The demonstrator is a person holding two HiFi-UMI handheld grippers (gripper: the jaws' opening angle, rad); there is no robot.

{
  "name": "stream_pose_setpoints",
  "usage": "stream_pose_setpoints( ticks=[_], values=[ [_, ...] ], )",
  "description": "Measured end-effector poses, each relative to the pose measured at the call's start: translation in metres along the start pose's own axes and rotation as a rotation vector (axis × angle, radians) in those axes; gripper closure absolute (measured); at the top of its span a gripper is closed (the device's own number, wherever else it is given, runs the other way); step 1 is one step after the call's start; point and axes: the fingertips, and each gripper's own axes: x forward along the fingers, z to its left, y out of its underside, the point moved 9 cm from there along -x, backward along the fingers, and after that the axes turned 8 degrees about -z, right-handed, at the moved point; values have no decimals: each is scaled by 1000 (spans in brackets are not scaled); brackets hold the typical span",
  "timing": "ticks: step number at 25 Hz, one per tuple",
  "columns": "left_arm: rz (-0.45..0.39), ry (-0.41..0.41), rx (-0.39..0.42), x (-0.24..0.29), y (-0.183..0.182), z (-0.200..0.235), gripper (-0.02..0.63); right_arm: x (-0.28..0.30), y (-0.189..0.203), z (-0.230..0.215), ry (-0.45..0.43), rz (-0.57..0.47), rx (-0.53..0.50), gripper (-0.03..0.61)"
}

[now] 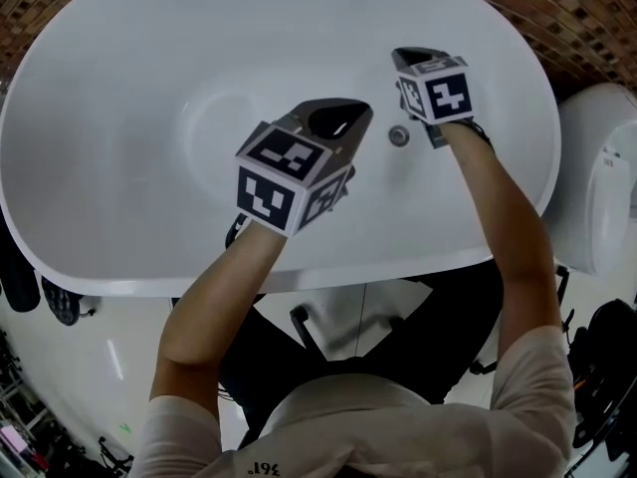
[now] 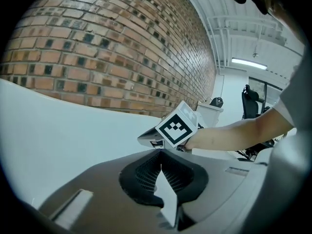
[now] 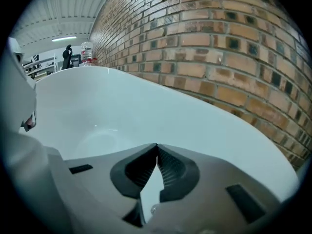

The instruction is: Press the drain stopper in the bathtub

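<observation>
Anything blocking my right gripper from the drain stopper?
Nothing visible. The drain stopper lies bare on the bathtub floor, just left of the right gripper. The left gripper is on its other side, not over it.

- Place: a bathroom set built inside a larger workshop-like hall; you are leaning over its tub.
- Bathtub (image 1: 119, 118): white, oval, freestanding, with a drain stopper (image 1: 399, 135) in its floor.
- Toilet (image 1: 597, 187): white, just beside the tub on your right.
- Brick wall (image 2: 97, 48): runs behind the tub.
- Ceiling (image 3: 53, 23): white, beamed, with a strip light (image 2: 248, 63).
- Chair (image 2: 251, 101): black office type, out in the hall beyond.
</observation>
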Motion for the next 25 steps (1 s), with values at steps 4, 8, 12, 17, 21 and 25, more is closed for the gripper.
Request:
stream_pose_setpoints(
  ticks=[4, 8, 12, 17, 21, 25],
  values=[
    [38, -3, -5, 9, 9, 11, 606, 23, 17, -2, -18, 43, -27, 563],
    [62, -3, -17, 13, 20, 19, 606, 47, 38, -4, -19, 101, -33, 563],
    [90, -11, -33, 10, 31, 25, 606, 71, 58, 2, -30, 152, -47, 563],
    [113, -21, -56, 12, 45, 31, 606, 94, 88, 0, -43, 195, -46, 563],
    [133, -24, -77, 14, 57, 37, 607, 113, 124, -11, -38, 297, -43, 563],
    [159, -8, -87, 15, 65, 37, 606, 126, 169, -14, -103, 443, 2, 563]
  ],
)
